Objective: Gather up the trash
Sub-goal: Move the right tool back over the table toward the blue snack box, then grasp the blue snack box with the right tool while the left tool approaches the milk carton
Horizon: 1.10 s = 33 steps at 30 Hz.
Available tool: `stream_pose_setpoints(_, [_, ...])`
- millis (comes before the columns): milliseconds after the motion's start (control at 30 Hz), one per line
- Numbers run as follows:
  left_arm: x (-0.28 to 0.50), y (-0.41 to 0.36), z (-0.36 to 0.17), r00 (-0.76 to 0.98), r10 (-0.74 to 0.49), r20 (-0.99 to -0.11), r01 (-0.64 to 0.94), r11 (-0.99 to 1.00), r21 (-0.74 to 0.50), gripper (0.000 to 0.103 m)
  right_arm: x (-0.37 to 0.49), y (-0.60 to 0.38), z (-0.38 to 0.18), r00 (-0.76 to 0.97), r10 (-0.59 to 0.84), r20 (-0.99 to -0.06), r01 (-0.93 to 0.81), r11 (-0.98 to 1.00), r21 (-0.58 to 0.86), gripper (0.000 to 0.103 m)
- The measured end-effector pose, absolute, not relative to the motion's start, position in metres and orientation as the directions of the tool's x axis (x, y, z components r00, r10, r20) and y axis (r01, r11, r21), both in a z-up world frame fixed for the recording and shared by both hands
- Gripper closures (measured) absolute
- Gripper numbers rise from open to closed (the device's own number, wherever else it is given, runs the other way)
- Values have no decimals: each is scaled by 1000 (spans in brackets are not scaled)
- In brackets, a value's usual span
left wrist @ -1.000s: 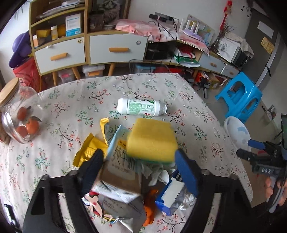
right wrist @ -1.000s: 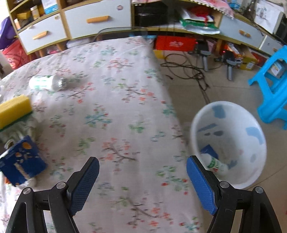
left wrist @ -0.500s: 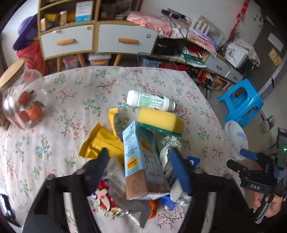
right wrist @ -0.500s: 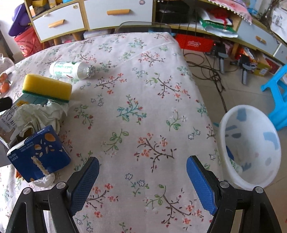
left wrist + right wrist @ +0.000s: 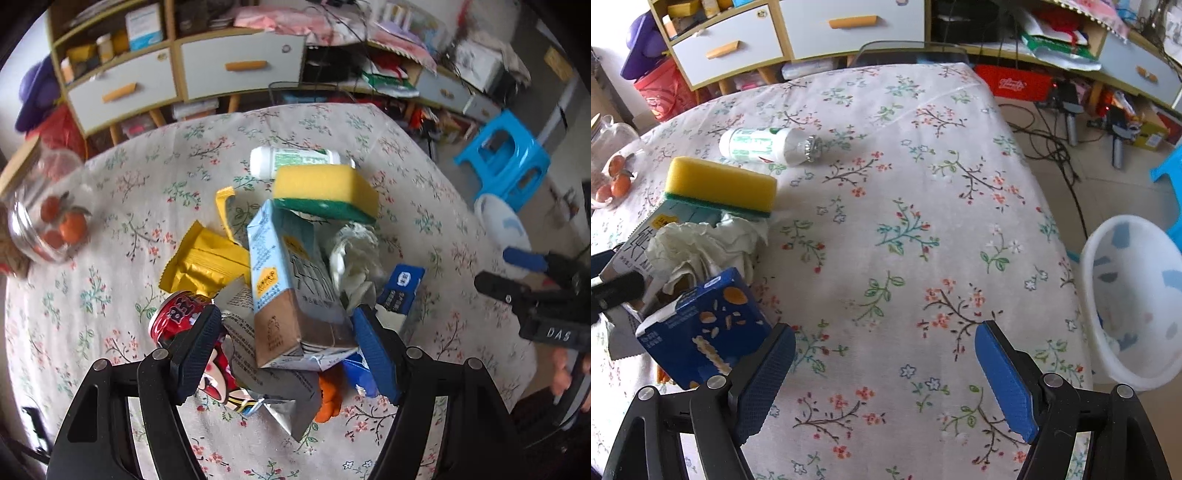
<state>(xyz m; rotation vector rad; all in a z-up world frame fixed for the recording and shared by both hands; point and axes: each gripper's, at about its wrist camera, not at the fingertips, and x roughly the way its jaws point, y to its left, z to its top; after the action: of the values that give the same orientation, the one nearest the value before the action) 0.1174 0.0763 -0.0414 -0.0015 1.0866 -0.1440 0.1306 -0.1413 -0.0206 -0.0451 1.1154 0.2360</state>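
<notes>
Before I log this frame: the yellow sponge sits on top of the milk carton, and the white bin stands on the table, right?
Not quite: the right wrist view shows the white bin beside the table, lower down. The yellow sponge does rest on the milk carton.

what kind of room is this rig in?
Most likely a lived-in home room, not a lab. A floral tablecloth covers the table, a cluttered drawer cabinet lines the wall, and a blue plastic stool and white trash basin sit on the tiled floor.
</notes>
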Motion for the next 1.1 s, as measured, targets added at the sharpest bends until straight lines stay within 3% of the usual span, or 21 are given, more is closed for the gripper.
stream_pose_setpoints(367, [116, 60, -55, 464, -17, -886, 156, 986, 62, 27, 131, -151, -21, 412, 158, -897, -187, 979, 87, 20])
stream_pose_setpoints(433, [116, 61, -57, 484, -2, -875, 152, 985, 82, 35, 130, -151, -22, 409, 159, -898, -188, 978, 88, 20])
stream_pose_setpoints(600, [112, 72, -43, 528, -58, -847, 126, 992, 10, 54, 128, -146, -23, 405, 156, -901, -203, 976, 78, 20])
stream_pose_setpoints(833, [99, 103, -19, 596, -93, -798, 56, 996, -74, 63, 128, -139, -23, 406, 156, -901, -215, 974, 72, 20])
stream_pose_setpoints(1100, [73, 139, 3, 654, -123, -746, -7, 986, -168, 64, 128, -127, -23, 400, 183, -898, -231, 968, 94, 20])
